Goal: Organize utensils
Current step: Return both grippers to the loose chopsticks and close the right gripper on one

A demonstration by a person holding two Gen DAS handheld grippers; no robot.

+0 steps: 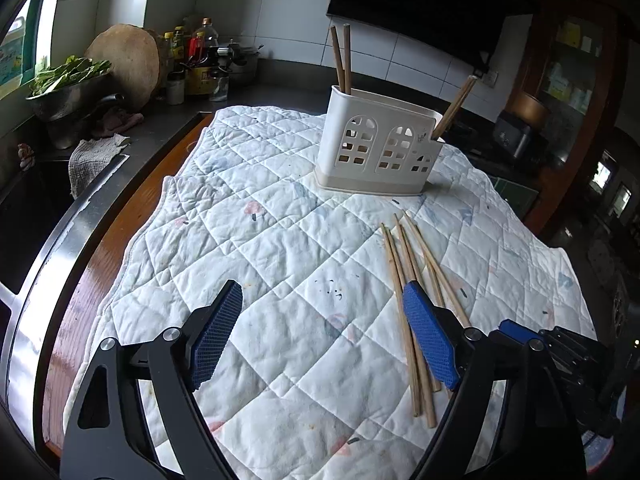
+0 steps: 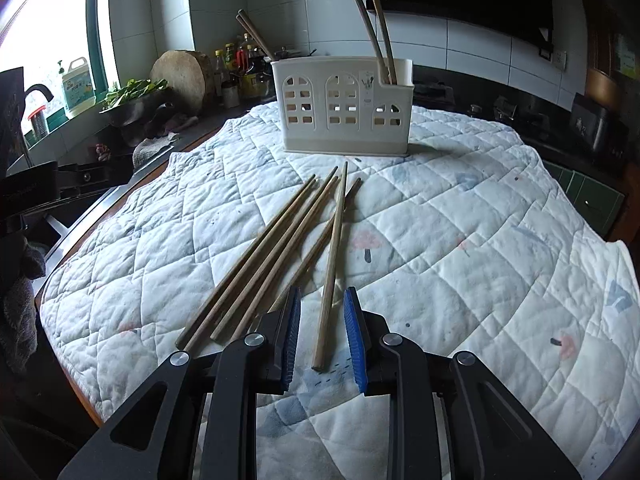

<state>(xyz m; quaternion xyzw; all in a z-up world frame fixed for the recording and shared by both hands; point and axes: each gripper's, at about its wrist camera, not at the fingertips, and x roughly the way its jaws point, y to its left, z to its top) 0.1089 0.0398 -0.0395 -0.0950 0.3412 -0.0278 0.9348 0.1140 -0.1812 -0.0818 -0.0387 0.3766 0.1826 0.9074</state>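
Observation:
A white plastic utensil holder (image 1: 376,144) (image 2: 344,108) stands upright at the far side of the quilted cloth (image 1: 260,240). Two chopsticks (image 1: 342,60) stick out of one end and others (image 1: 454,108) out of the opposite end. Several loose wooden chopsticks (image 1: 404,264) (image 2: 264,264) lie fanned on the cloth in front of it. My left gripper (image 1: 322,286) is open wide above bare cloth, its right finger over the pile's near ends. My right gripper (image 2: 324,292) hovers low with its jaws narrowly apart. One chopstick (image 2: 336,240) runs between them, untouched by either pad.
The cloth covers a wooden board (image 1: 136,220) beside a sink (image 1: 36,208) at the left. A colander of greens (image 1: 68,80), a round chopping block (image 1: 124,60) and bottles (image 1: 200,52) line the back counter. A stove (image 2: 512,112) sits at the right.

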